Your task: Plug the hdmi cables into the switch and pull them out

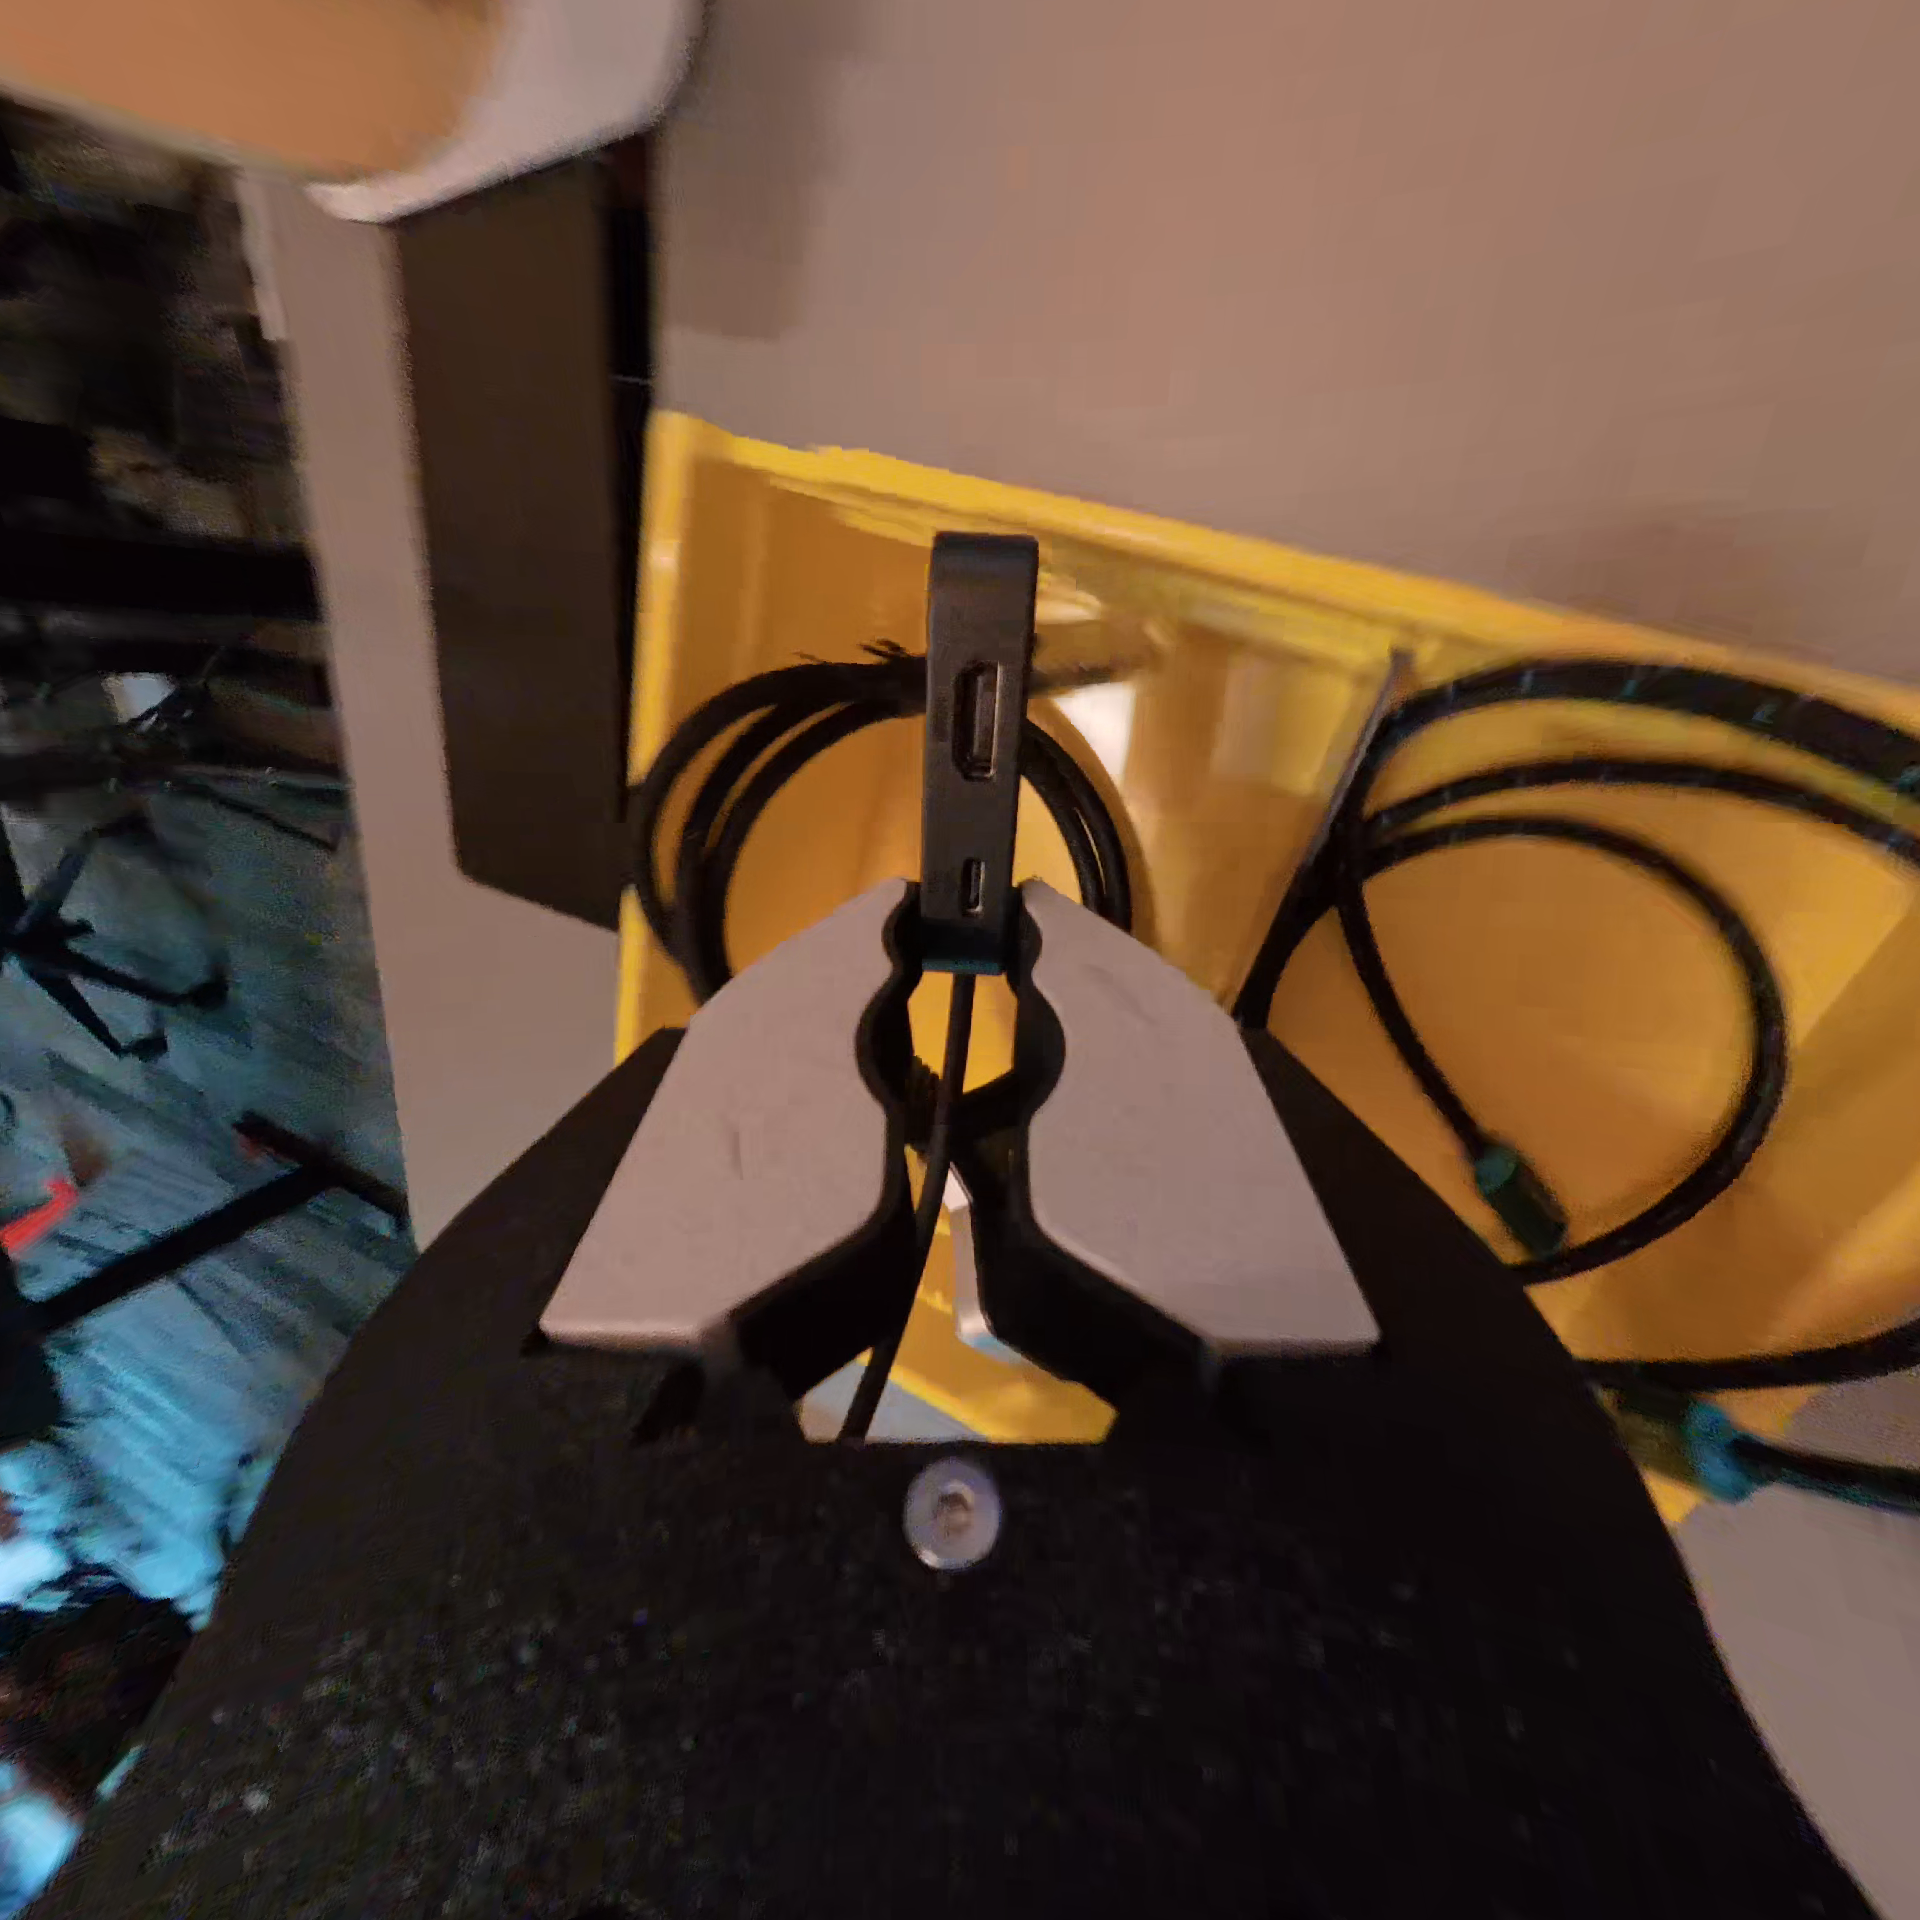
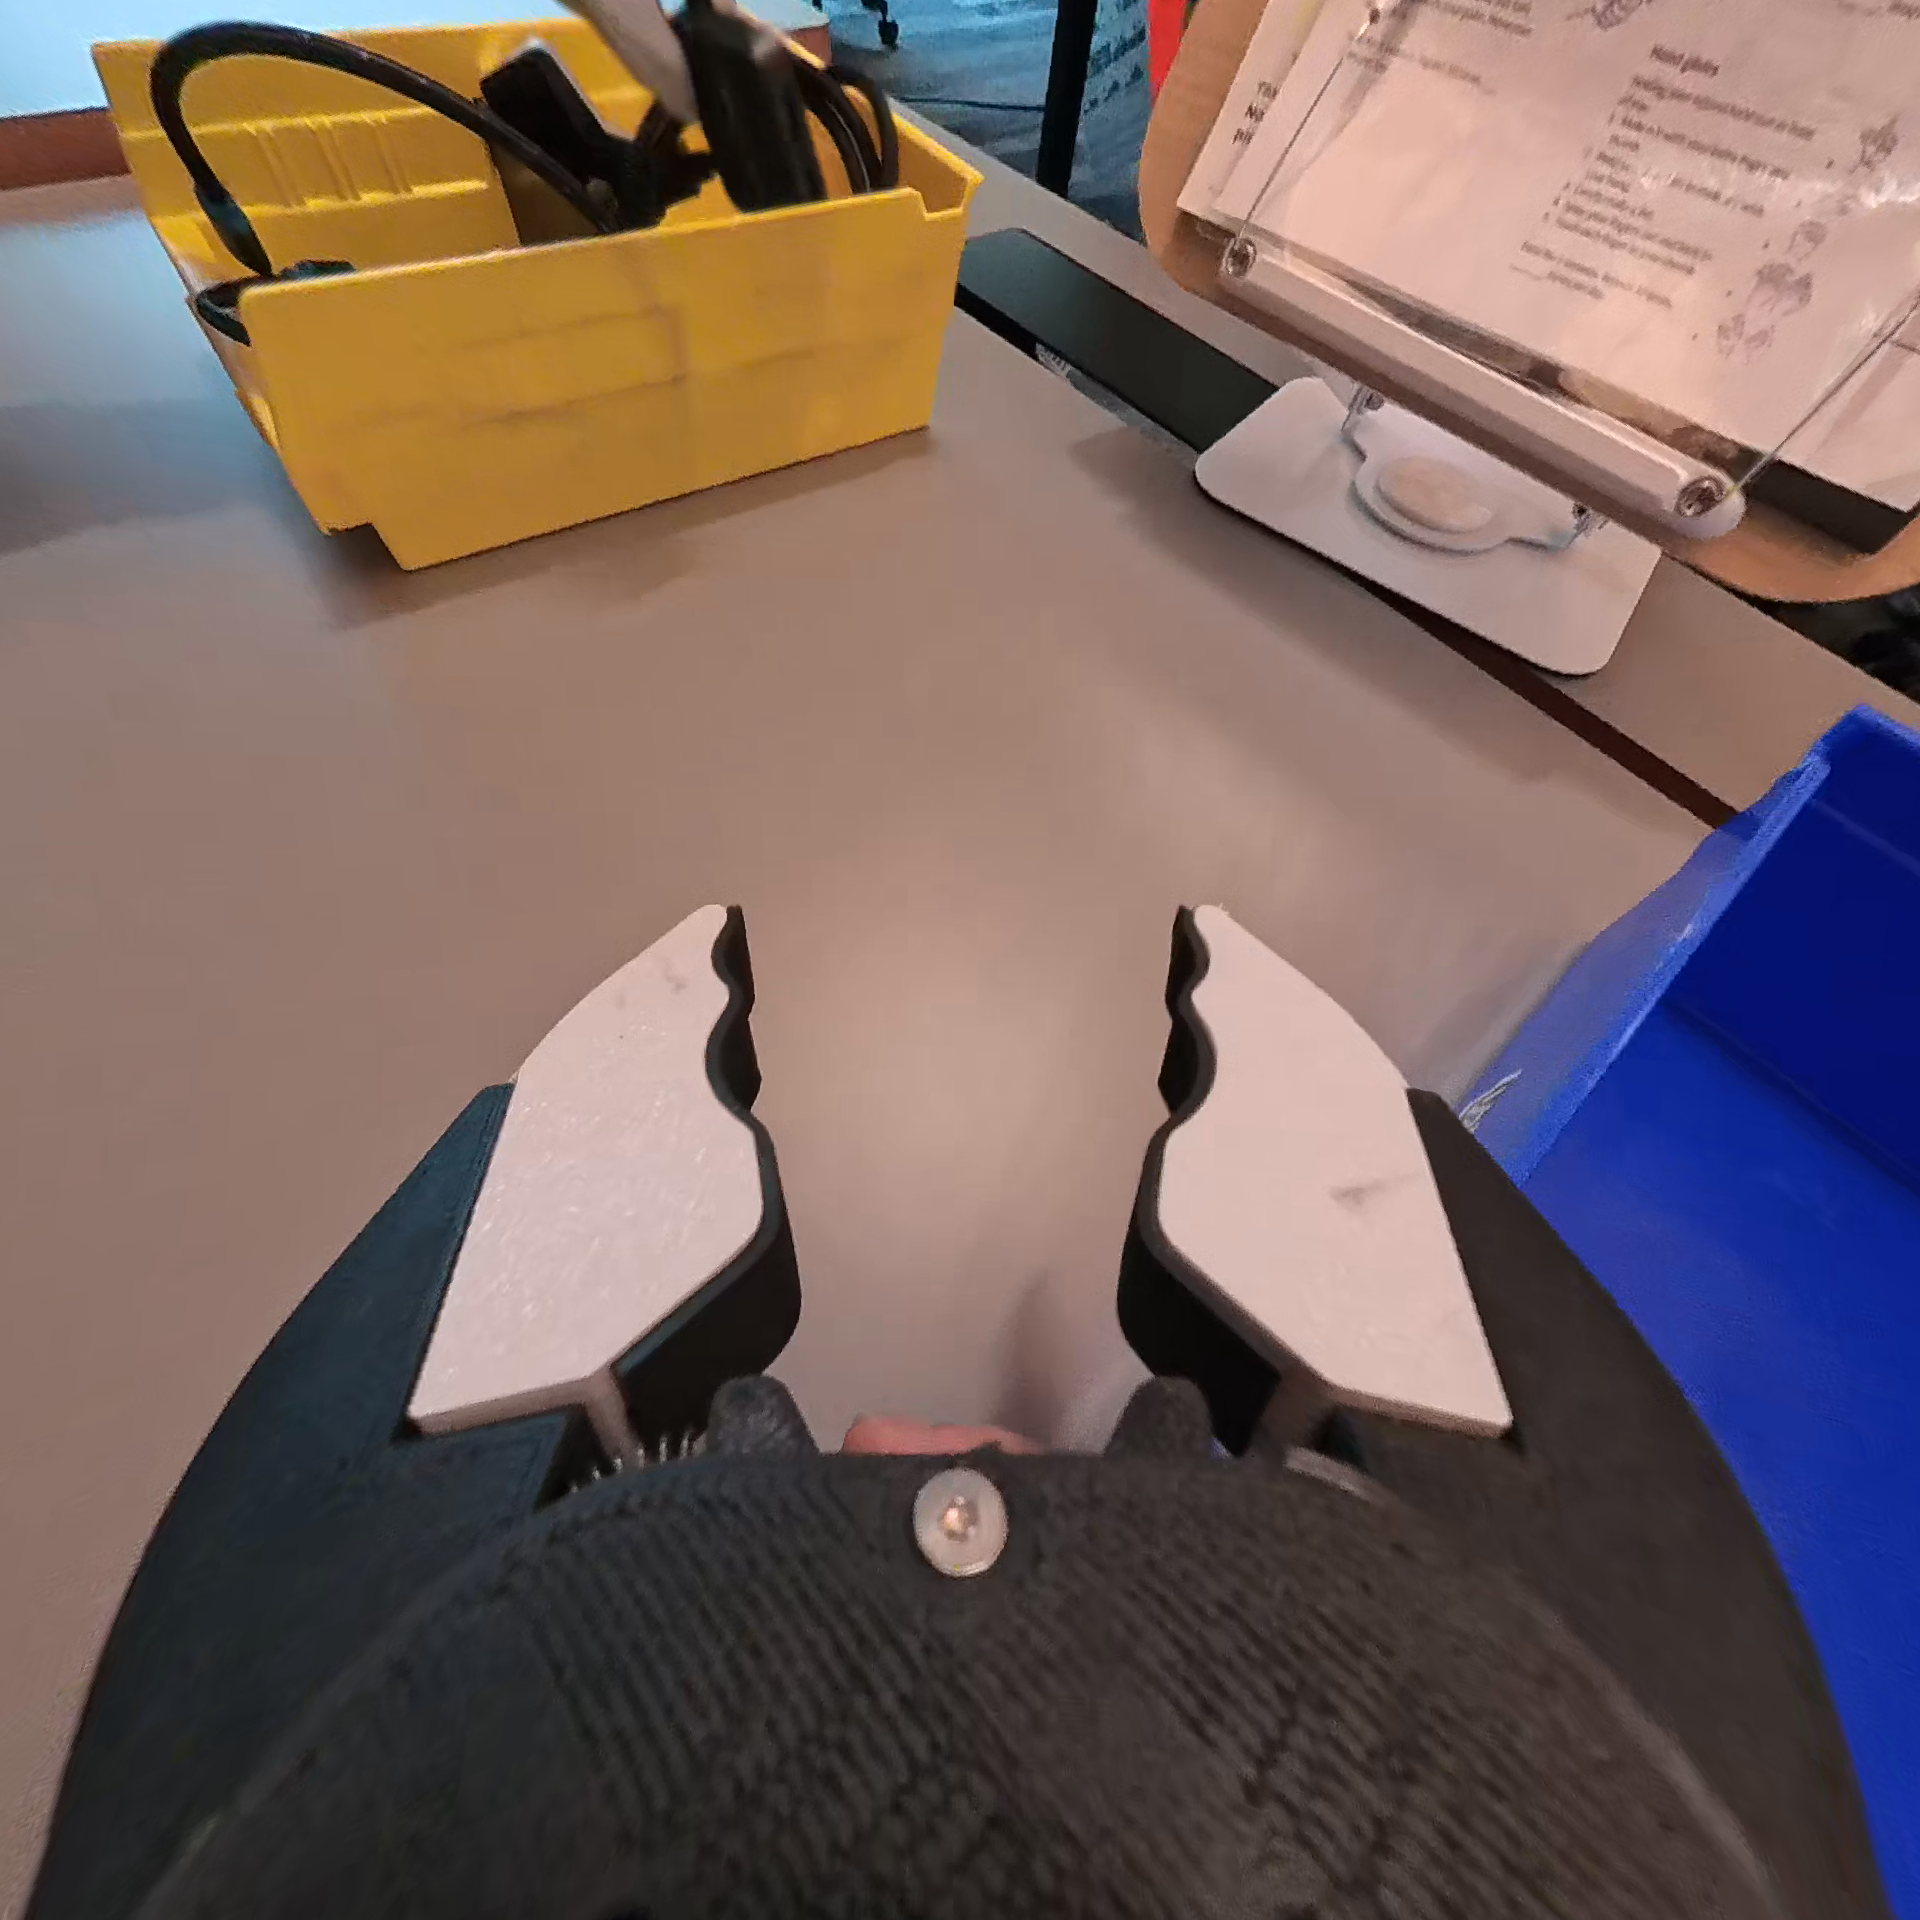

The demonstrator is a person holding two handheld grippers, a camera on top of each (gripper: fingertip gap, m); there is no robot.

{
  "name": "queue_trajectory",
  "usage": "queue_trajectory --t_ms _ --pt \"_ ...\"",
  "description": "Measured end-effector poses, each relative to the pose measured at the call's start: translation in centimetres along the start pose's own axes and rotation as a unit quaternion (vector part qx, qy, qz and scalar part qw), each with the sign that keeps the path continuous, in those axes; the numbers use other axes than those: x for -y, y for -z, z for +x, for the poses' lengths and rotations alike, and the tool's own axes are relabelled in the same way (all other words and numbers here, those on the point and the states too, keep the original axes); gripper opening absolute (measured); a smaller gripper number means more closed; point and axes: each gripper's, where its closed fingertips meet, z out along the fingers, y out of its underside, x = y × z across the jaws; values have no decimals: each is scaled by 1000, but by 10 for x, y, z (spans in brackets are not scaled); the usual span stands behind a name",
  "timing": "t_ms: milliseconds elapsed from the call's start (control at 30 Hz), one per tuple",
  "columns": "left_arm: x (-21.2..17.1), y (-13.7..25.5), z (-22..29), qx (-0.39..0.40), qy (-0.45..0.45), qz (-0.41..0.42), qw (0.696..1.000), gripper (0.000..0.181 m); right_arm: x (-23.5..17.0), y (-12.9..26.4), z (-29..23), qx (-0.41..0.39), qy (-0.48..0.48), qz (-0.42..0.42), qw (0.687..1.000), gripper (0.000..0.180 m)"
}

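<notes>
My left gripper (image 1: 961, 914) squeezes the switch (image 1: 979, 748) over the yellow bin (image 1: 1558, 987). My right gripper (image 2: 961, 997) is wide apart, empty. No cables (image 1: 1558, 821) plugged yet.

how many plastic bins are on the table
2. A yellow bin sits at the far left of the table, holding coiled black cables, with the left claw above it. A blue bin sits at the right edge, beside the right claw. Others may lie outside view.

Left claw (image 1: 963, 914): fingers closed on the lower end of the switch (image 1: 977, 748), held upright. Right claw (image 2: 961, 935): fingers spread apart, empty, angled down toward the surface (image 2: 727, 727).
</notes>
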Motion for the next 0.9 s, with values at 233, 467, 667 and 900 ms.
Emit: queue_trajectory --t_ms 233,467,667,900 --pt "53 109 -12 28 263 248 932 14 25 -12 -14 -59 62 58 995 82" --pt "126 182 73 -177 384 460 781 14 69 -1 -50 -71 144 202 966 93" --pt "186 171 182 -371 399 499 674 14 88 16 -77 -74 207 301 928 99" --pt "225 137 274 -483 384 454 643 14 77 33 -118 29 245 354 902 100"
